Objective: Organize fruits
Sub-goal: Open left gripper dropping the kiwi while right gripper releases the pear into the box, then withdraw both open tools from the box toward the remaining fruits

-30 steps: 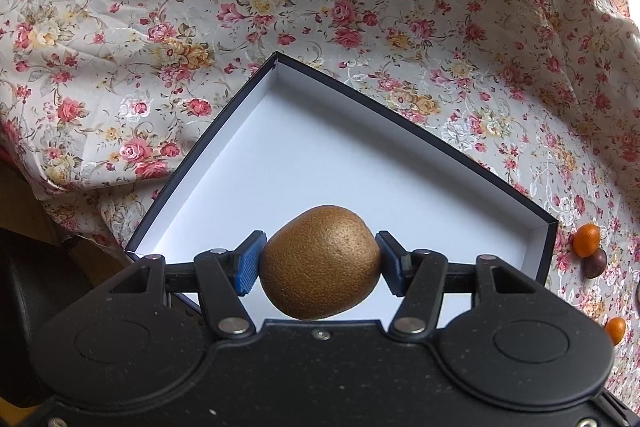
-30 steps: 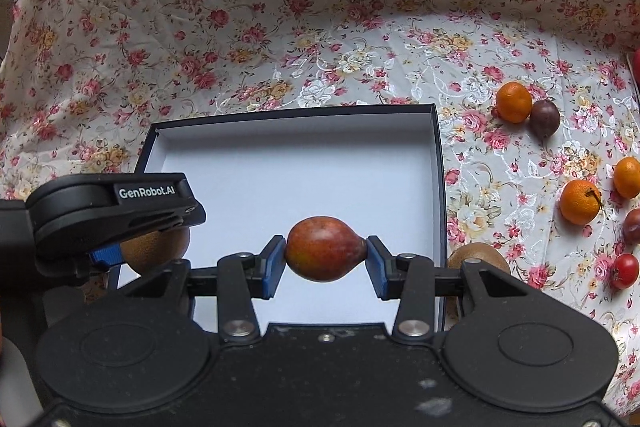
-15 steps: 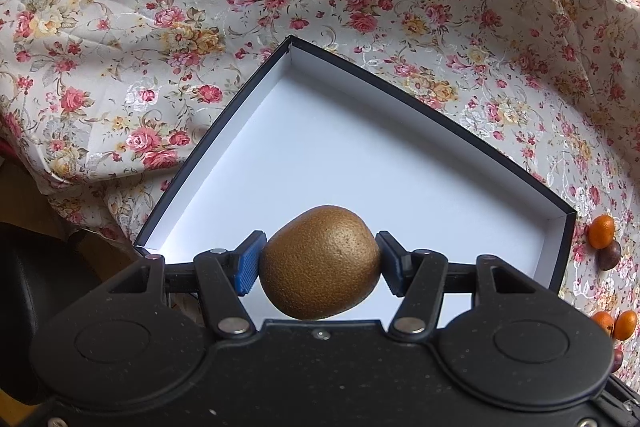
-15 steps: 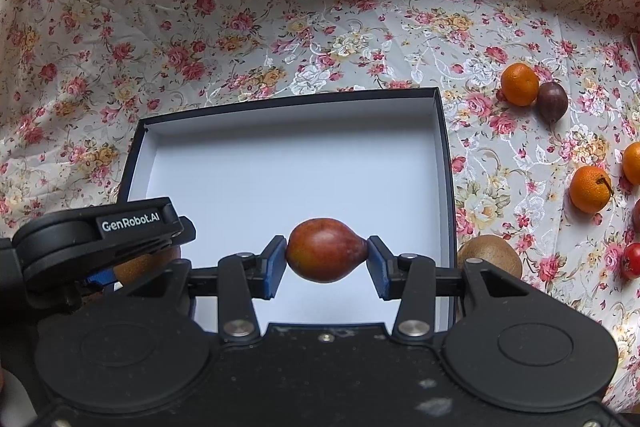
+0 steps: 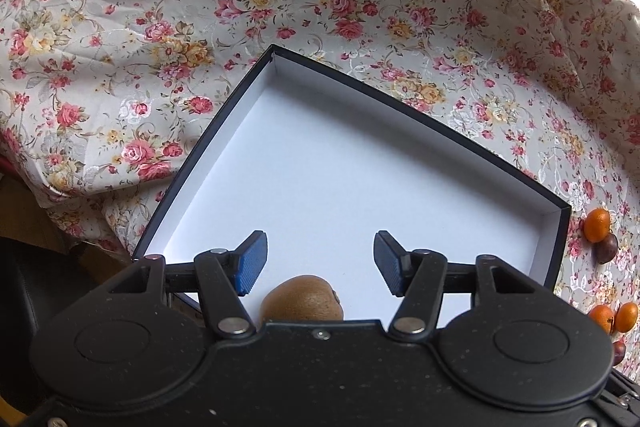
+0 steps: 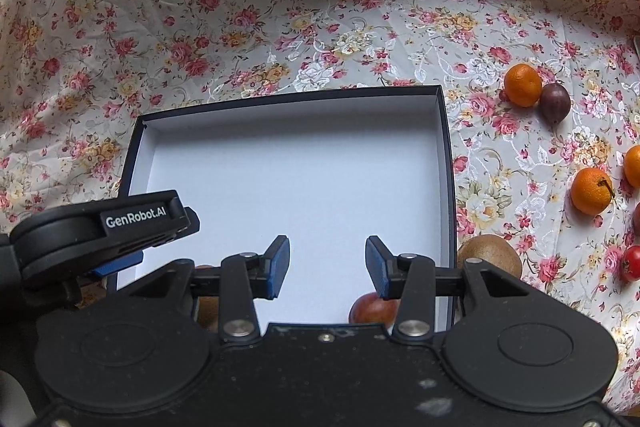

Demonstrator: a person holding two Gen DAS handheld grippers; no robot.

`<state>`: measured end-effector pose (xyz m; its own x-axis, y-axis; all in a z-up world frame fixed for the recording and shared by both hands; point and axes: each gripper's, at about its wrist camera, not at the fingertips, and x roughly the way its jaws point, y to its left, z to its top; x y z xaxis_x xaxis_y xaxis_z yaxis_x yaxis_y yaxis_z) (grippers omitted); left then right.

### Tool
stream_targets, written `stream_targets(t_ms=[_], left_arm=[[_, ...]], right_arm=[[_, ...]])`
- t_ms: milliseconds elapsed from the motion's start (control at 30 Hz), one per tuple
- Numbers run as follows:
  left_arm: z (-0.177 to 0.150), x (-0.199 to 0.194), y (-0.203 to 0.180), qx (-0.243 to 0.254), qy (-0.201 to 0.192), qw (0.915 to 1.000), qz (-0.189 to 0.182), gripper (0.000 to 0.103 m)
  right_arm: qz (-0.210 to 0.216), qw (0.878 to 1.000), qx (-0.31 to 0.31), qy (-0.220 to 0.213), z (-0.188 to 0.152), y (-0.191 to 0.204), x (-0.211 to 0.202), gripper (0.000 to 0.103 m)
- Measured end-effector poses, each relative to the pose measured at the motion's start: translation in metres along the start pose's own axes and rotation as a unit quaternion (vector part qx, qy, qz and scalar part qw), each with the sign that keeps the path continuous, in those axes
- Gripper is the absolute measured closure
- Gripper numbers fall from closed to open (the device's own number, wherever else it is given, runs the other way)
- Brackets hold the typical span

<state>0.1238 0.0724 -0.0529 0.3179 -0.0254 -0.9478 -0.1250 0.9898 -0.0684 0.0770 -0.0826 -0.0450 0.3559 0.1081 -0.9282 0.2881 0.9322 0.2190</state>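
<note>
A shallow white box with a dark rim (image 5: 420, 115) (image 6: 288, 95) lies on the floral cloth. My left gripper (image 5: 316, 263) is open above its near left part, and a brown kiwi (image 5: 302, 299) lies on the box floor just below the fingers. My right gripper (image 6: 326, 263) is open too; a reddish pear-shaped fruit (image 6: 372, 307) rests in the box under its right finger. The left gripper's body (image 6: 104, 231) shows at the left of the right wrist view. A second kiwi (image 6: 490, 253) sits on the cloth outside the box's right wall.
Loose fruit lies on the cloth to the right: tangerines (image 6: 522, 85) (image 6: 592, 191), a dark purple fruit (image 6: 555, 103), a small red tomato (image 6: 631, 263). The left wrist view shows a tangerine (image 5: 597, 225) and dark fruit (image 5: 606, 253) beyond the box corner.
Both grippers have opened. The kiwi has dropped from the left gripper and the reddish fruit from the right one; both now lie on the box floor.
</note>
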Motion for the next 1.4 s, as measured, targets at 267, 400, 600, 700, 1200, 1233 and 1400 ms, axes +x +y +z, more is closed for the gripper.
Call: stream_targets(t_ms=[267,400,600,700,1200,1233,1400], left_arm=[[0.000,0.001,0.002,-0.007,0.003,1.0000,0.003,0.041],[0.000,0.001,0.001,-0.006,0.004,1.0000,0.004,0.041],[-0.001,0.003,0.000,-0.008,0.011,0.9998,0.013,0.041],[-0.001,0.004,-0.001,-0.008,0.013,0.9998,0.015,0.041],[-0.003,0.000,-0.017,0.005,0.013,0.9999,0.010,0.041],[-0.004,0.000,-0.019,0.005,0.014,0.9998,0.009,0.041],[-0.006,-0.002,-0.029,0.012,0.011,0.9999,0.005,0.041]], right_arm=[[0.003,1.000,0.002,0.005,0.000,0.000,0.001,0.057],[0.003,1.000,0.000,0.007,0.000,0.000,0.001,0.057],[0.004,1.000,0.002,0.010,0.001,-0.001,0.001,0.057],[0.005,1.000,0.005,0.012,0.001,-0.002,0.001,0.057],[0.001,1.000,0.015,0.009,0.002,-0.015,-0.009,0.057],[0.000,1.000,0.017,0.009,0.002,-0.017,-0.010,0.057],[0.000,1.000,0.030,0.008,0.004,-0.028,-0.017,0.057]])
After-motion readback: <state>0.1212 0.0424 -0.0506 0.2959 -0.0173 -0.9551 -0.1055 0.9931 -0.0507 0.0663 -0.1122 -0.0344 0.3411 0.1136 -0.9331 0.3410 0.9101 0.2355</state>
